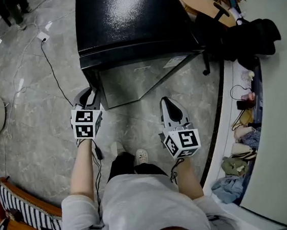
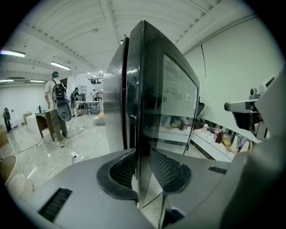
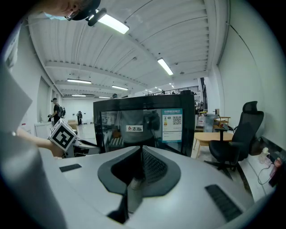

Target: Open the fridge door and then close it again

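A black fridge [image 1: 123,17] stands in front of me, its glass door [image 1: 140,81] ajar with the left edge swung out from the body. My left gripper [image 1: 91,94] is at that free edge. In the left gripper view the door [image 2: 174,98] runs edge-on between the two pads of my left gripper [image 2: 143,152], which close on it; a gap shows between the door and the fridge body [image 2: 115,103]. My right gripper [image 1: 167,103] hovers apart from the door, lower right. In its own view, my right gripper [image 3: 142,150] has its pads together, empty, facing the fridge front [image 3: 143,120].
A black office chair [image 1: 242,37] and a wooden table [image 1: 200,4] stand right of the fridge. A low ledge [image 1: 225,129] with clutter runs along the right wall. A cable [image 1: 52,70] trails across the floor at left. People [image 2: 56,107] stand far off.
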The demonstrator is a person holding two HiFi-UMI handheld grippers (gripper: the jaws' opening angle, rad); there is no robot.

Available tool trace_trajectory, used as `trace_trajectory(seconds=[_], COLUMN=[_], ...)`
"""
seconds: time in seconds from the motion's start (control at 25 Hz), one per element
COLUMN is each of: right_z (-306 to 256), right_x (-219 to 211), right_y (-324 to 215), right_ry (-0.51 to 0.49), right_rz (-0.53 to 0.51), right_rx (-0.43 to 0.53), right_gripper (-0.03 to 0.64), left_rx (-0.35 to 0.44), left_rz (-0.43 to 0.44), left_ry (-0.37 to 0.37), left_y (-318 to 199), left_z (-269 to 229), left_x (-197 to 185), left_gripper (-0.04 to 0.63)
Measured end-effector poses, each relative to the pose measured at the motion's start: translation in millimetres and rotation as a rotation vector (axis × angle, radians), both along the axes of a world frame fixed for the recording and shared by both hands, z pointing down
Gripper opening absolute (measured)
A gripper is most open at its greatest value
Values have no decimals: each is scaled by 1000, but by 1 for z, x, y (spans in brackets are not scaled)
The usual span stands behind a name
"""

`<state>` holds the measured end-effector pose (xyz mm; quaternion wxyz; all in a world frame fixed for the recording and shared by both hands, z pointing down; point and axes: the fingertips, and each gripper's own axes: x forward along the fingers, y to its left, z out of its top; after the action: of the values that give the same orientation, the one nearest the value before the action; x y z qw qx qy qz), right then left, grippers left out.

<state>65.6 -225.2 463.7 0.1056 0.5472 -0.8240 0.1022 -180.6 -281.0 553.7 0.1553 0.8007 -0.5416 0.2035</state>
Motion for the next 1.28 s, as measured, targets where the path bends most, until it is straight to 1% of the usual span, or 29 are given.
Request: trace_trajectory(seconds=[0.36,0.44,0.52,0.64,0.76,1.0,1.16,1.28], right_z=[1,-1,-4,-8,-11,-21,-30,-37], right_x=[0,-3,-5,-4,-1,2,5,9], right_y=[-2,-3,-3,0,3,11,19,27], right_ry=[-3,-5,-6,-10,-14,-19,-27,-33], right_rz=[-1,-10,-21,-34,-46,-90,-114,-129], right_rx=[4,7,10,18,24,42,61,75], right_gripper=[25,25,25,25,25,25,25,26], left_rx=[1,2,8,25,35,73,115,145], left_rz=[0,-18,-55,-92,-92,-106,-123,-144], left_ry=[5,15,21,22,17,44,45,59], left_y=[-2,-1,2,13,29,60,77,90], left_z=[1,0,-3,-8,-12,-29,-49,-71], left_x=[-1,-2,-7,-11,-5,11,20,28], left_gripper=[95,95,94,23,15,15,15,15])
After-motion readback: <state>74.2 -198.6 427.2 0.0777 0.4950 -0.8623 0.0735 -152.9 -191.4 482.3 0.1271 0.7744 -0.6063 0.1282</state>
